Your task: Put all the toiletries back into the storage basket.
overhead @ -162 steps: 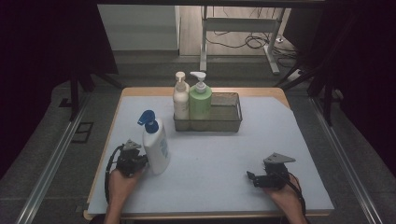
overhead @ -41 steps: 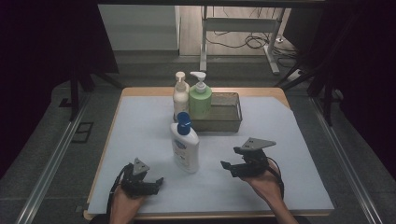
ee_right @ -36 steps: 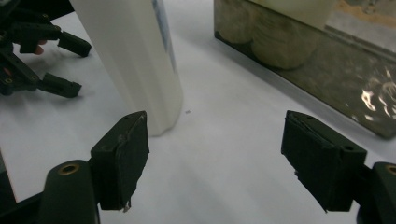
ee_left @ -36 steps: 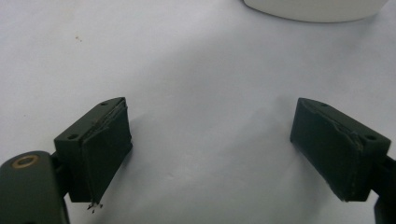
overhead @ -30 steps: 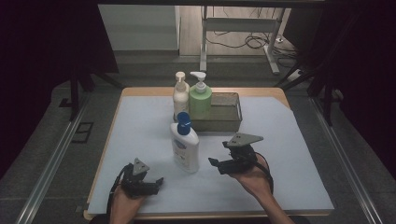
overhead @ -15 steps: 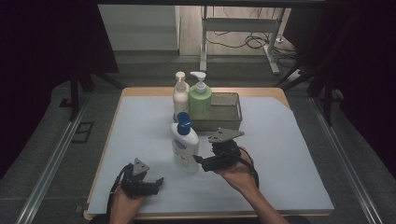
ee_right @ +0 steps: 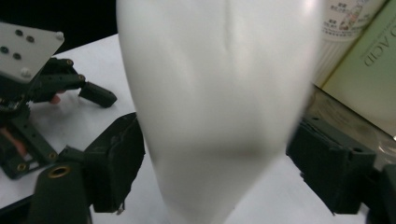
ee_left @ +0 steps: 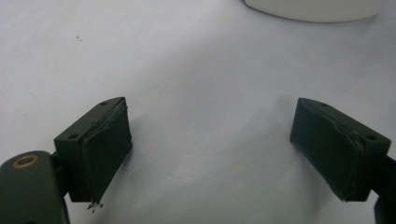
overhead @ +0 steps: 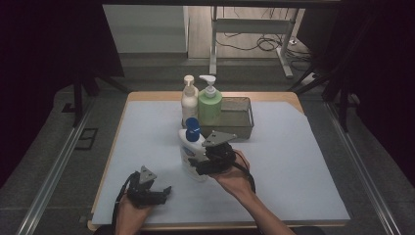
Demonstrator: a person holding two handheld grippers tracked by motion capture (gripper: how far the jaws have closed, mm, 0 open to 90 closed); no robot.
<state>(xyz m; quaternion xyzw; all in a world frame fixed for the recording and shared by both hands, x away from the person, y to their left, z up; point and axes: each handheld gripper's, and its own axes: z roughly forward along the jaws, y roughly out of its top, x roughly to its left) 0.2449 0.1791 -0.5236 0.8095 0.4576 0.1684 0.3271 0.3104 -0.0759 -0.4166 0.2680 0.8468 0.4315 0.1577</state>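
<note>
A white bottle with a blue cap (overhead: 192, 149) stands upright in the middle of the table. My right gripper (overhead: 196, 165) reaches in from its right, one jaw on each side of the bottle's lower body. In the right gripper view the bottle (ee_right: 219, 93) looms between the jaws of the right gripper (ee_right: 215, 172). They have just been closing and stand close to its sides, though I see no firm squeeze. My left gripper (overhead: 164, 193) rests near the front left, open and empty. The left gripper view has its jaws (ee_left: 210, 154) wide apart over bare mat.
A dark mesh basket (overhead: 240, 117) stands at the back centre. A cream pump bottle (overhead: 189, 100) and a green pump bottle (overhead: 210, 105) stand at its left end. A pale mat (overhead: 303, 161) covers the table. The front edge is close behind both hands.
The bottle went from the left gripper's hold at the left to standing free in the middle. Since then my right gripper has slid leftward until its jaws flank the bottle. The left hand has stayed put.
</note>
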